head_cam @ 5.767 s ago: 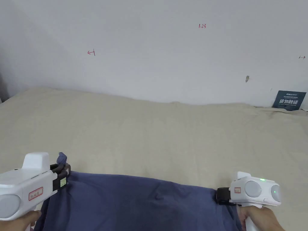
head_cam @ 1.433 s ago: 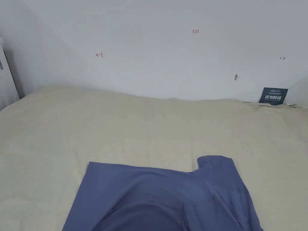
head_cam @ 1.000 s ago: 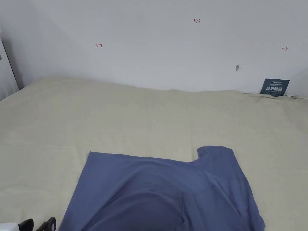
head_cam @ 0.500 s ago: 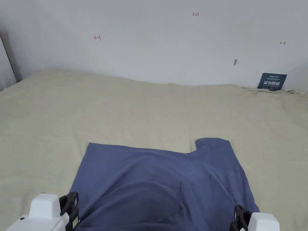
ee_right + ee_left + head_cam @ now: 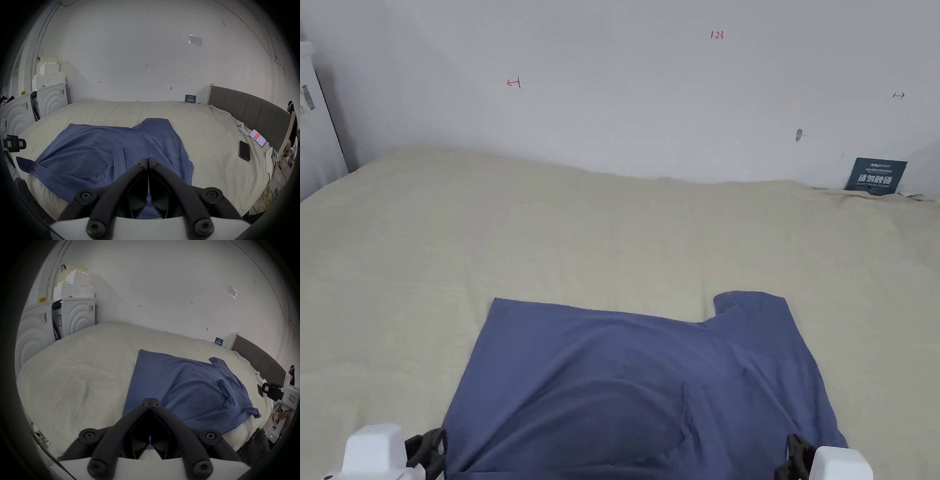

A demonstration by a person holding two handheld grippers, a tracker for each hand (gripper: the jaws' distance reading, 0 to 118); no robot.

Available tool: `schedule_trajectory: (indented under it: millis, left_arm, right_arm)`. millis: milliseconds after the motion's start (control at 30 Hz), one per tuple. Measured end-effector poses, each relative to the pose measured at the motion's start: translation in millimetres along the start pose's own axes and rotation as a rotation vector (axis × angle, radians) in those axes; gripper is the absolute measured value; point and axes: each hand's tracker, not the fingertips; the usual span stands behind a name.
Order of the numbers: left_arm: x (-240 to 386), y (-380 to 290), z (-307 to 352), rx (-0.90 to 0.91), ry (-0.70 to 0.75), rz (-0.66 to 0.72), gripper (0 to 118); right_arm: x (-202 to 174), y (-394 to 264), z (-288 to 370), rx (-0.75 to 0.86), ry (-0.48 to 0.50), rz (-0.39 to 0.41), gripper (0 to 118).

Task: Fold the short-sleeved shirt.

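Observation:
A blue short-sleeved shirt point(image 5: 625, 387) lies spread on the beige bed point(image 5: 581, 237), lengthwise from left to right. One sleeve point(image 5: 753, 312) points to the far right, and the near edge droops over the bed's front edge point(image 5: 53, 183). My left gripper point(image 5: 428, 449) hovers at the shirt's near left corner, jaws together with nothing between them point(image 5: 150, 400). My right gripper point(image 5: 795, 456) hovers at the near right corner. Its jaws are together too, and empty above the cloth point(image 5: 148, 160).
At the right side of the bed, before a grey headboard point(image 5: 251, 110), lie a dark phone point(image 5: 244, 152), a lit phone point(image 5: 258, 139) and a white controller point(image 5: 241, 127). White appliances point(image 5: 78, 316) stand left of the bed. A dark card point(image 5: 875, 175) leans on the wall.
Earlier both grippers held the shirt's edge up; it then lay flat on the bed, let go. Both grippers have come back to its near corners and now sit slightly lower in the head view.

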Motion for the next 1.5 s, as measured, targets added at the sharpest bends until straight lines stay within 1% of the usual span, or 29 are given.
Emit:
schedule_trajectory:
  millis: [367, 467, 633, 800, 867, 900, 967, 1033, 1233, 1367, 1500]
  left_arm:
    - [0, -13, 3, -0.053, 0.008, 0.032, 0]
    - [-8, -10, 1, -0.104, 0.023, 0.038, 0]
    - [-26, 0, 1, -0.128, 0.064, 0.054, 1]
    - [-38, 8, -4, -0.166, 0.054, 0.065, 2]
    - [-41, 8, -7, -0.194, -0.003, 0.084, 6]
    - [-37, 9, -6, -0.208, 0.002, 0.095, 9]
    - [-32, 8, -5, -0.223, 0.005, 0.09, 21]
    - [-29, 3, -5, -0.225, 0.021, 0.072, 30]
    - [-20, 8, -12, -0.221, 0.023, 0.047, 30]
    - [-7, 34, -24, -0.175, 0.002, 0.04, 30]
    - [11, 69, -49, -0.13, -0.018, -0.022, 29]
  right_arm:
    - [2, -6, -2, -0.023, -0.005, -0.014, 0]
    - [3, -7, -3, -0.038, -0.011, -0.005, 0]
    - [6, -7, -4, -0.053, -0.018, -0.001, 0]
    - [5, -7, -5, -0.057, -0.01, 0.014, 0]
    - [4, -7, -7, -0.062, -0.004, 0.018, 0]
    - [4, -7, -7, -0.062, -0.002, 0.017, 0]
    - [3, -7, -7, -0.066, 0.002, 0.019, 0]
    - [2, -8, -7, -0.069, 0.005, 0.023, 0]
    - [0, -7, -10, -0.074, 0.012, 0.034, 1]
    - [0, -2, -15, -0.067, 0.013, 0.034, 0]
    - [-2, 5, -23, -0.06, 0.016, 0.034, 0]
